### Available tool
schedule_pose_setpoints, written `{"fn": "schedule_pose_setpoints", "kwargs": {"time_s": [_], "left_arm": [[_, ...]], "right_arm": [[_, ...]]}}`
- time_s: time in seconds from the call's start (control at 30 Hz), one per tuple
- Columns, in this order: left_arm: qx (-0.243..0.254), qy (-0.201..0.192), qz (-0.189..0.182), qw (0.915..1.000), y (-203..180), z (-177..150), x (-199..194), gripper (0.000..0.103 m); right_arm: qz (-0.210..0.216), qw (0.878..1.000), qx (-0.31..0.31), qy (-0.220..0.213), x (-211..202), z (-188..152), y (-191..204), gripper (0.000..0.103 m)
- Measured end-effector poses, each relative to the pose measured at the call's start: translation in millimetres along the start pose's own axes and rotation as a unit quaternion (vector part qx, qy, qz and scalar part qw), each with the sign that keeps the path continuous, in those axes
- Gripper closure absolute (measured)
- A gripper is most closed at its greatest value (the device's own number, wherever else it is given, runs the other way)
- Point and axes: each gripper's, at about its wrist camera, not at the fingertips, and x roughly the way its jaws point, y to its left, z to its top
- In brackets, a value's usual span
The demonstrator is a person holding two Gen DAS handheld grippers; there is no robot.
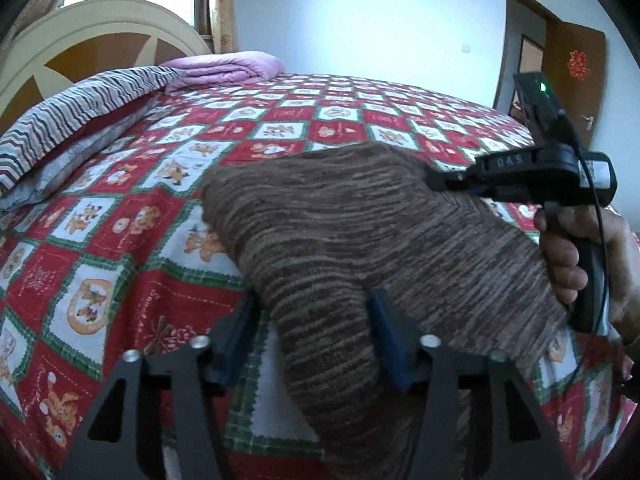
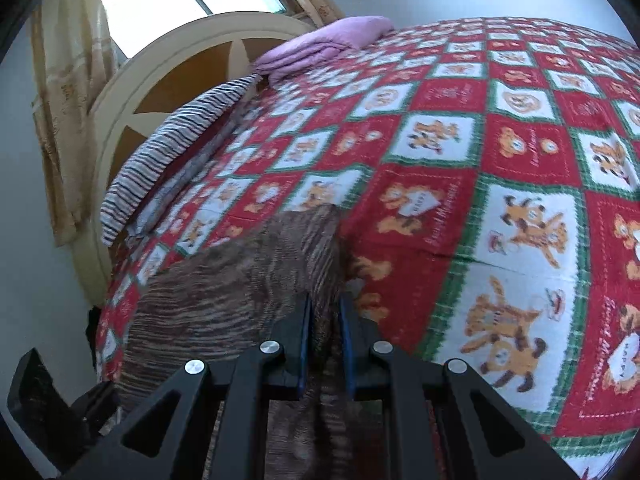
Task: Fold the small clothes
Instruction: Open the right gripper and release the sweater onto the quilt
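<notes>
A brown striped knit garment [image 1: 360, 232] lies on the red, white and green bear-print bedspread [image 1: 120, 216]. My left gripper [image 1: 312, 320] is open, its blue pads on either side of a fold of the garment at its near edge. My right gripper [image 2: 325, 320] is shut on the garment's edge [image 2: 256, 280], with cloth pinched between the blue pads. In the left wrist view the right gripper [image 1: 436, 182] grips the garment's far right corner, held by a hand.
A striped pillow [image 1: 68, 120] and a folded pink blanket [image 1: 228, 66] lie by the headboard [image 1: 96, 32]. A window with curtains is behind it. A brown door [image 1: 560, 68] stands at the right wall. The bedspread [image 2: 500, 160] stretches wide to the right.
</notes>
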Motion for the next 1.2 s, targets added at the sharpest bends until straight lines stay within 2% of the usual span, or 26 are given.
{"fn": "schedule_pose_setpoints", "kwargs": {"time_s": [0.1, 0.17, 0.3, 0.33, 0.43, 0.47, 0.53, 0.57, 0.6, 0.63, 0.67, 0.73, 0.8, 0.9, 1.03, 1.1, 1.2], "left_arm": [[-0.004, 0.002, -0.003, 1.0, 3.3, 2.4, -1.9, 0.04], [-0.004, -0.007, 0.007, 0.9999, 6.4, 7.3, -7.8, 0.036], [0.003, -0.045, 0.047, 0.9979, 17.3, 22.0, -16.9, 0.016], [0.003, -0.047, 0.057, 0.9972, 21.5, 25.7, -14.5, 0.015], [-0.003, -0.042, 0.075, 0.9963, 34.4, 33.8, -0.7, 0.015], [-0.003, -0.04, 0.082, 0.9959, 38.3, 36.9, 5.4, 0.015], [0.0, -0.036, 0.112, 0.993, 43.9, 40.9, 16.5, 0.011], [-0.002, -0.035, 0.123, 0.9918, 46.4, 42.1, 20.8, 0.009], [-0.004, -0.031, 0.131, 0.9909, 48.7, 43.3, 26.6, 0.007], [-0.006, -0.023, 0.135, 0.9906, 50.5, 43.9, 32.1, 0.006], [-0.005, -0.007, 0.137, 0.9905, 50.4, 44.7, 39.4, 0.006], [0.015, -0.004, 0.154, 0.988, 43.8, 44.1, 42.2, 0.001], [0.031, -0.011, 0.179, 0.9833, 37.9, 43.3, 44.7, 0.0], [0.031, -0.015, 0.175, 0.984, 39.3, 41.2, 43.5, 0.0], [-0.001, -0.014, 0.148, 0.9888, 44.9, 38.4, 27.7, 0.0], [-0.013, -0.01, 0.131, 0.9912, 41.8, 32.5, 14.1, 0.0], [-0.008, -0.024, 0.113, 0.9933, 32.9, 24.4, -12.0, 0.0]], "right_arm": [[0.004, 1.0, 0.001, 0.004, 1.5, -3.4, -4.4, 0.089], [0.002, 1.0, -0.007, 0.005, -1.0, -4.4, -1.9, 0.089], [-0.018, 0.999, -0.022, -0.025, -27.6, -4.1, 10.7, 0.089], [-0.017, 0.999, -0.024, -0.031, -33.8, -4.3, 13.3, 0.086], [-0.004, 0.999, -0.036, -0.036, -52.1, -14.5, 22.7, 0.06], [-0.001, 0.999, -0.038, -0.035, -56.0, -20.2, 24.5, 0.058], [-0.004, 0.998, -0.053, -0.024, -57.8, -33.6, 30.0, 0.058], [-0.027, 0.997, -0.065, -0.007, -54.3, -41.8, 33.2, 0.059], [-0.044, 0.996, -0.072, 0.003, -51.0, -47.0, 34.8, 0.061], [-0.058, 0.995, -0.078, 0.014, -47.6, -54.1, 35.1, 0.071], [-0.064, 0.995, -0.079, 0.023, -44.8, -60.9, 34.4, 0.073], [-0.077, 0.994, -0.075, 0.027, -44.4, -70.0, 30.0, 0.073], [-0.079, 0.994, -0.067, 0.023, -46.5, -74.2, 27.5, 0.073], [-0.08, 0.994, -0.072, 0.013, -42.9, -78.3, 22.9, 0.072], [-0.042, 0.999, -0.026, -0.006, -47.2, -79.8, 7.4, 0.067], [-0.048, 0.998, -0.016, -0.025, -58.0, -85.2, 9.7, 0.062], [-0.064, 0.997, -0.003, -0.042, -76.5, -95.8, 18.5, 0.061]]}}
